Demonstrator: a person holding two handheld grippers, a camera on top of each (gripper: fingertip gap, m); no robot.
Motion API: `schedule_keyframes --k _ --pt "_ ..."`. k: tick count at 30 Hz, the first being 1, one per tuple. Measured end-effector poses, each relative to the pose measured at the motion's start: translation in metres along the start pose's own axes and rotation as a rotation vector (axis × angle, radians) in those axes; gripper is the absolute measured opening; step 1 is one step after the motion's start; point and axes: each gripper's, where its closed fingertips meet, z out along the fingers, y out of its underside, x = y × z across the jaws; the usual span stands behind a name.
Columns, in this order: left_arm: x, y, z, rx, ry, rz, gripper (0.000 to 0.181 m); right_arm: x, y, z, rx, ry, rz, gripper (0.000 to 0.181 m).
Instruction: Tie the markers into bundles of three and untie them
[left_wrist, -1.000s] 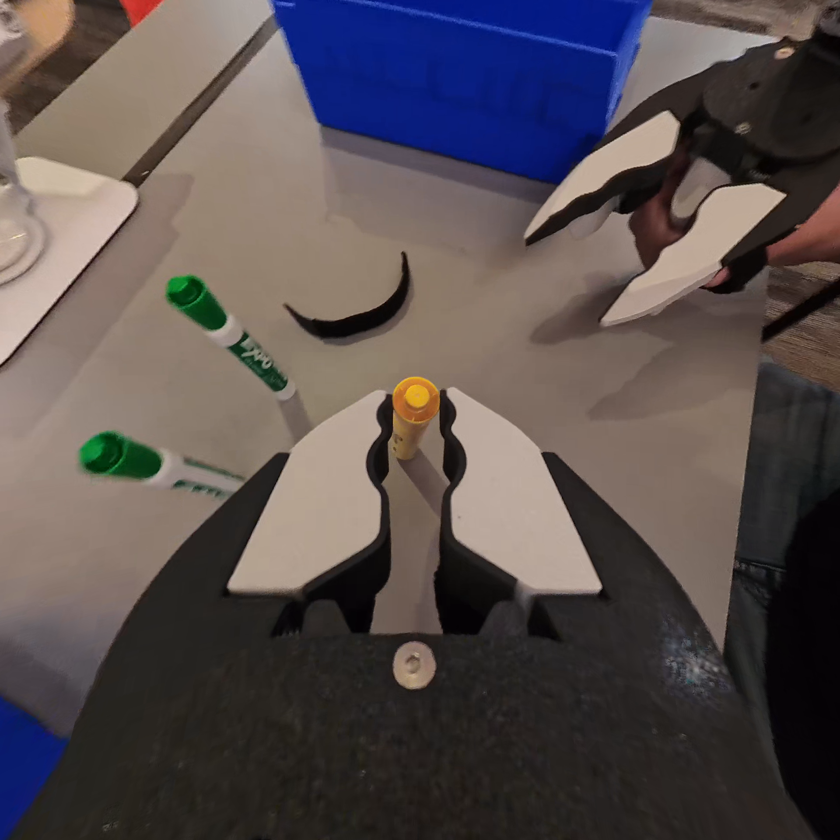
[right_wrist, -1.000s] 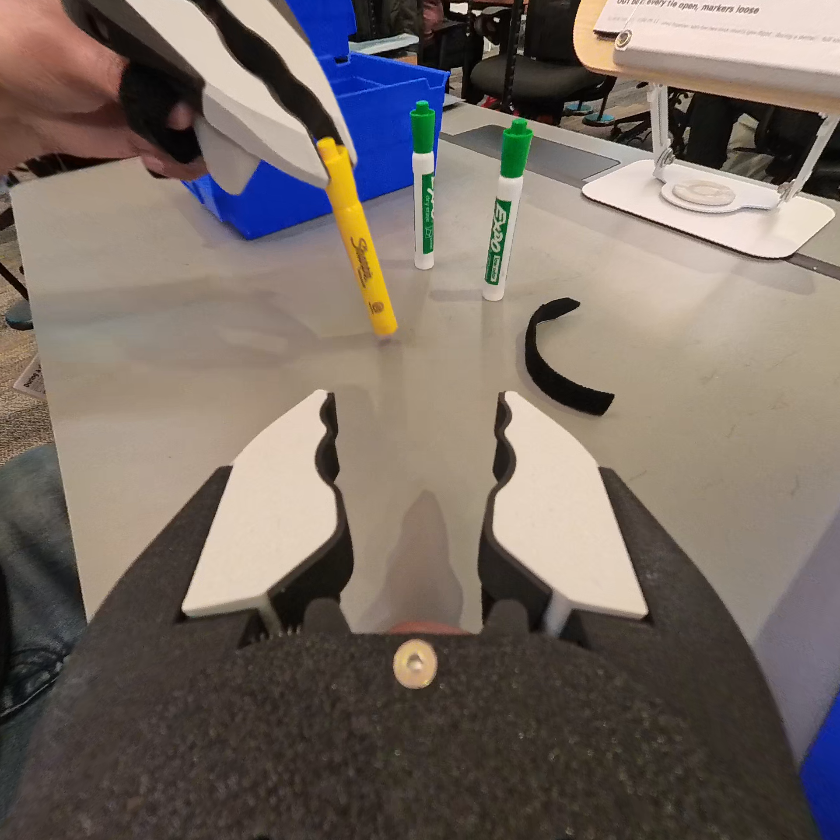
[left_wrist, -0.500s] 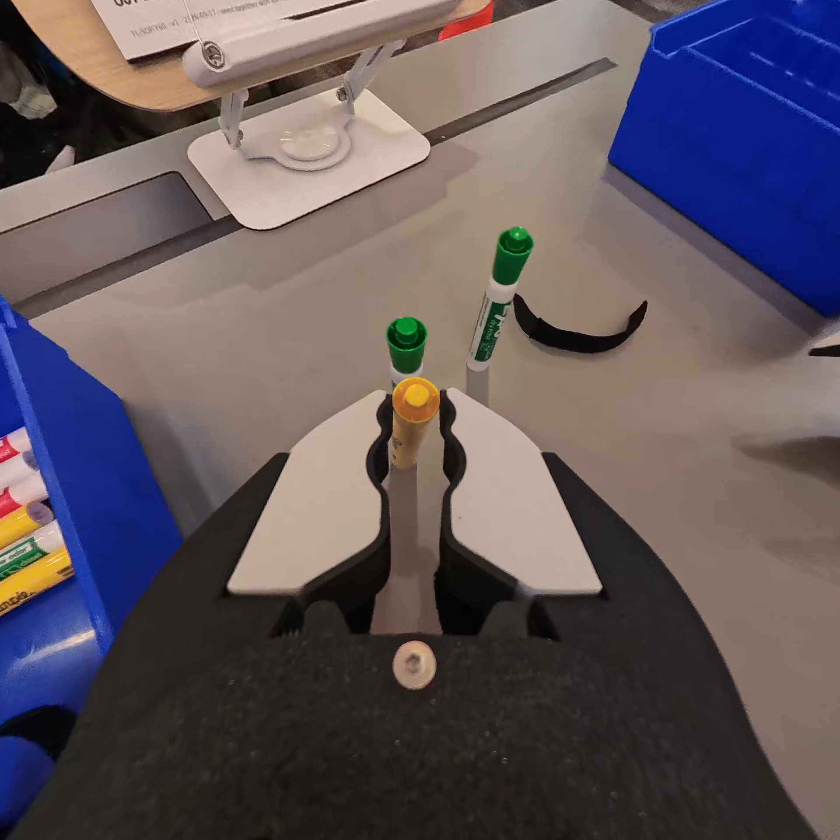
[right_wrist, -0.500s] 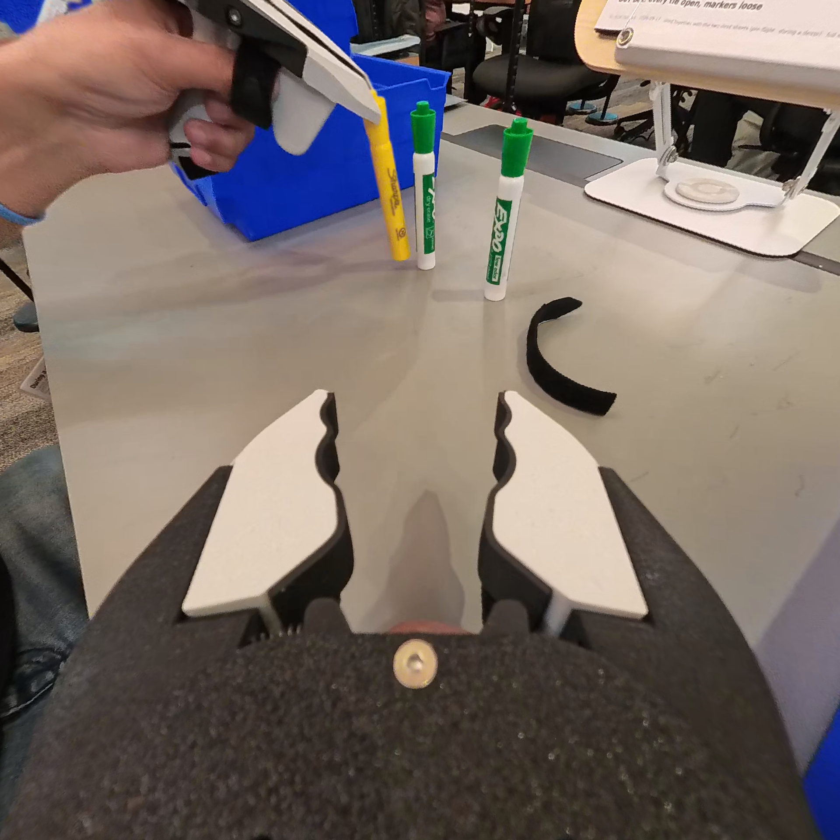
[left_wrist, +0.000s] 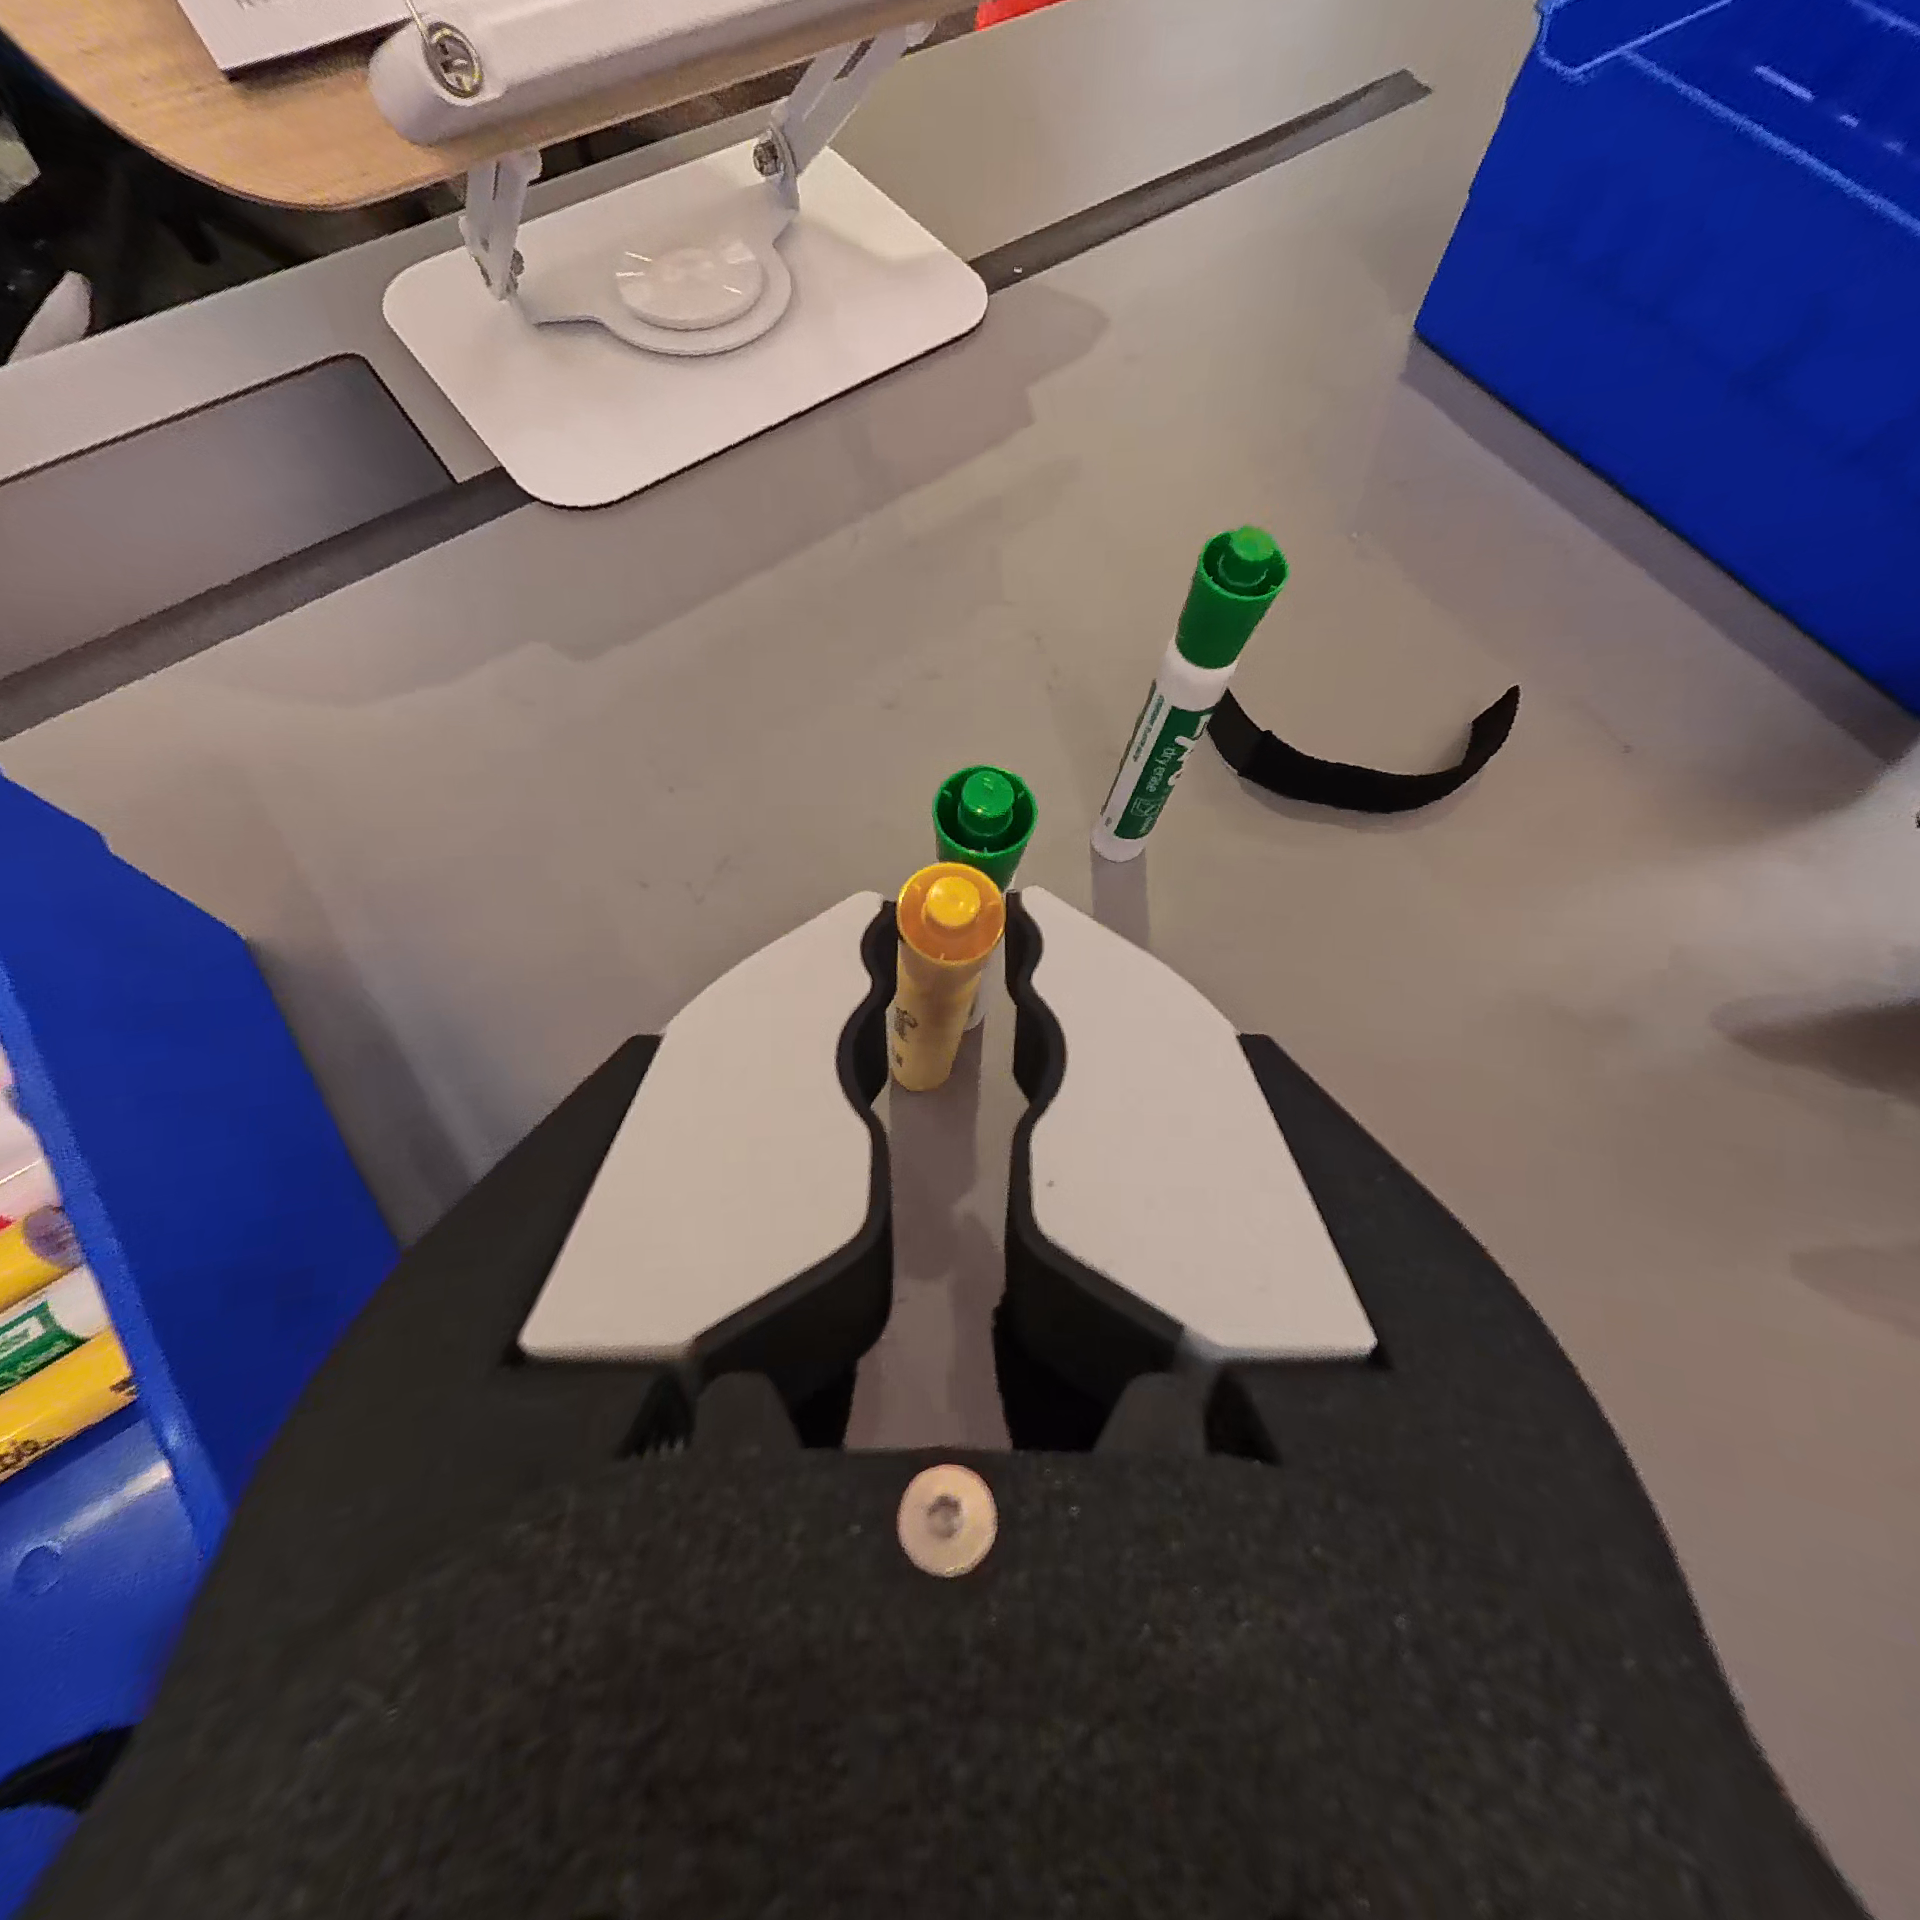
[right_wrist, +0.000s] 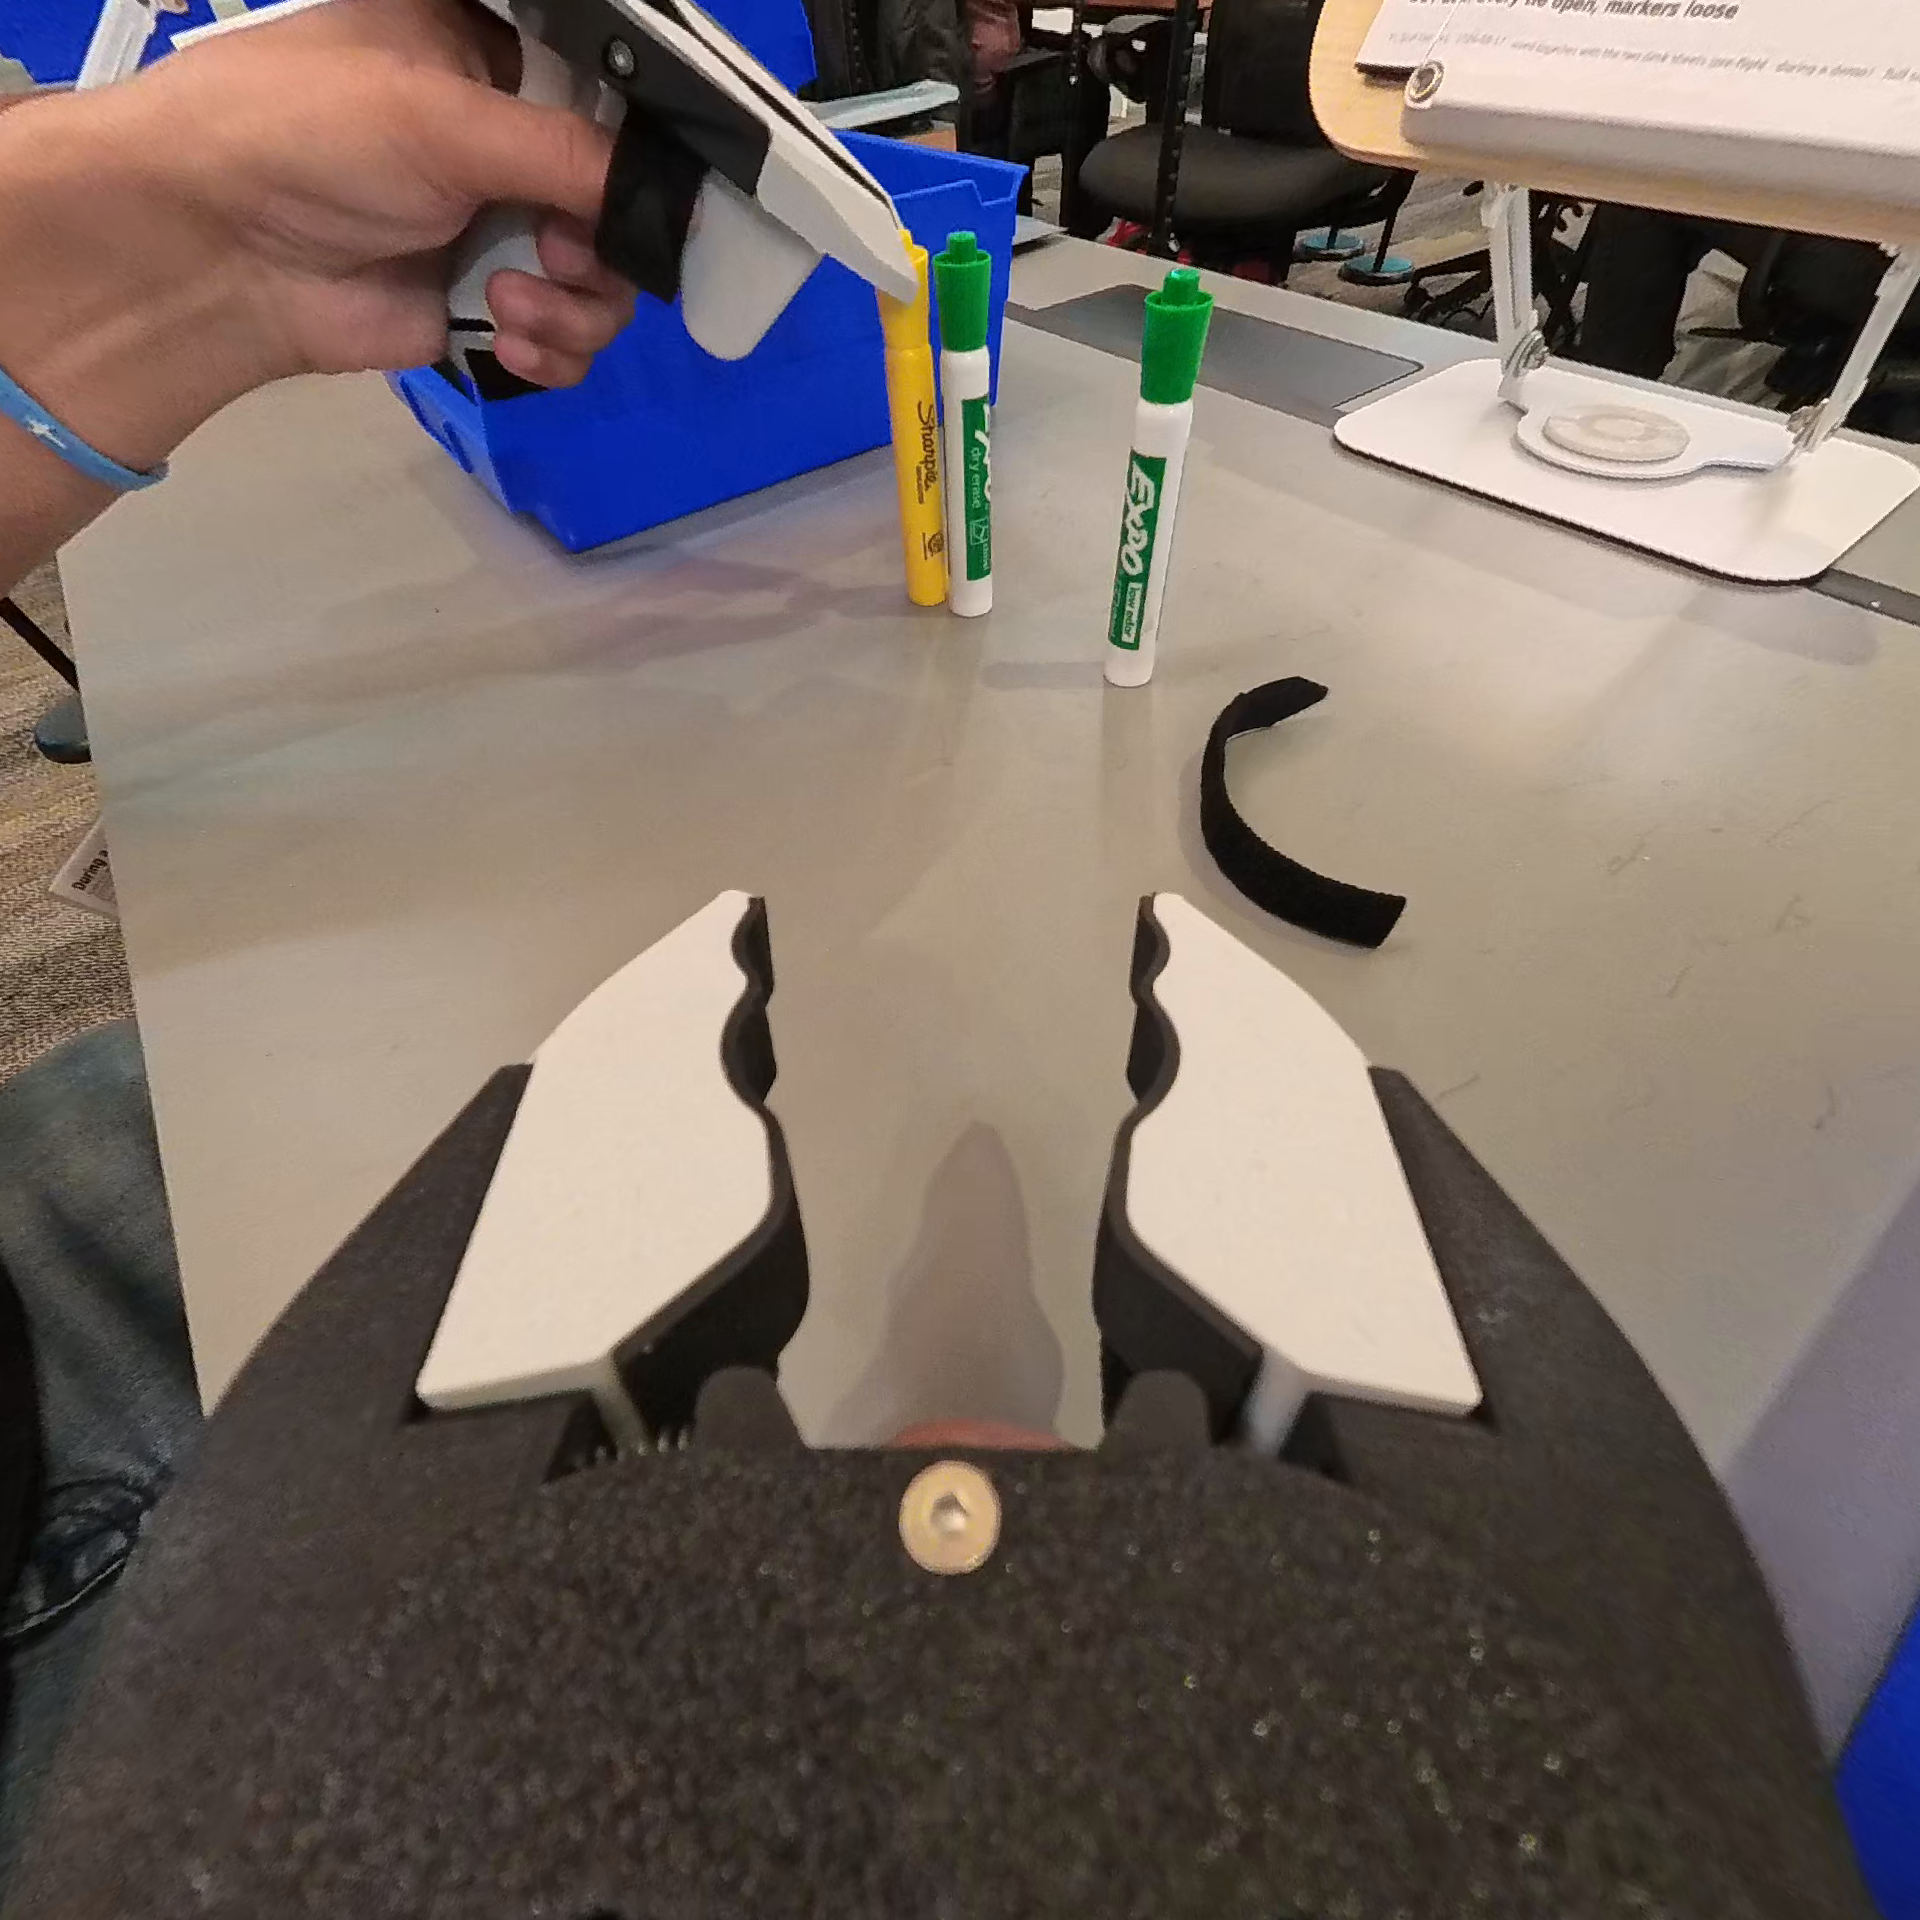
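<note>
**Yellow marker stood upright beside a green one**

The left gripper (left_wrist: 948, 920) had its jaws clamped on the cap end of the yellow marker (left_wrist: 932, 997), which stood upright on the grey worktop (left_wrist: 623, 790), long axis vertical and cap up. From this view, looking steeply down, the marker was foreshortened, and the near green marker (left_wrist: 982, 816) showed mostly as a cap just behind it.

The right wrist view gave the side-on picture: the yellow marker (right_wrist: 920, 457) and the near green marker (right_wrist: 968, 436) stood side by side, touching or nearly so, both vertical with caps up, bases on the worktop (right_wrist: 520, 831). The far green marker (right_wrist: 1148, 468) stood upright a little apart to their right. A hand (right_wrist: 281, 208) held the left gripper (right_wrist: 902, 265), reaching in from the upper left.

The black strap (right_wrist: 1278, 831) lay curved on the worktop, near the far green marker but apart from it; in the left view the far green marker (left_wrist: 1195, 696) hid one end of the black strap (left_wrist: 1371, 774).

The right gripper (right_wrist: 951, 914) hovered over bare worktop with its jaws wide apart, holding nothing.

A blue bin (right_wrist: 707, 416) stood behind the markers. Only the left view showed a second blue bin (left_wrist: 166, 1091) holding more markers.
</note>
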Motion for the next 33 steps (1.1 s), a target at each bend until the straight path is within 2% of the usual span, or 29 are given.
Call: schedule_keyframes --k 23,33 --pt "0.0051 -0.0021 0.0027 0.04 0.028 0.013 0.019 -0.0003 0.0009 0.0006 -0.004 -0.001 -0.002 0.066" --pt "0.0036 0.0019 0.0027 0.039 0.031 -0.015 0.029 -0.001 0.0013 0.0012 -0.007 -0.003 -0.002 0.066"
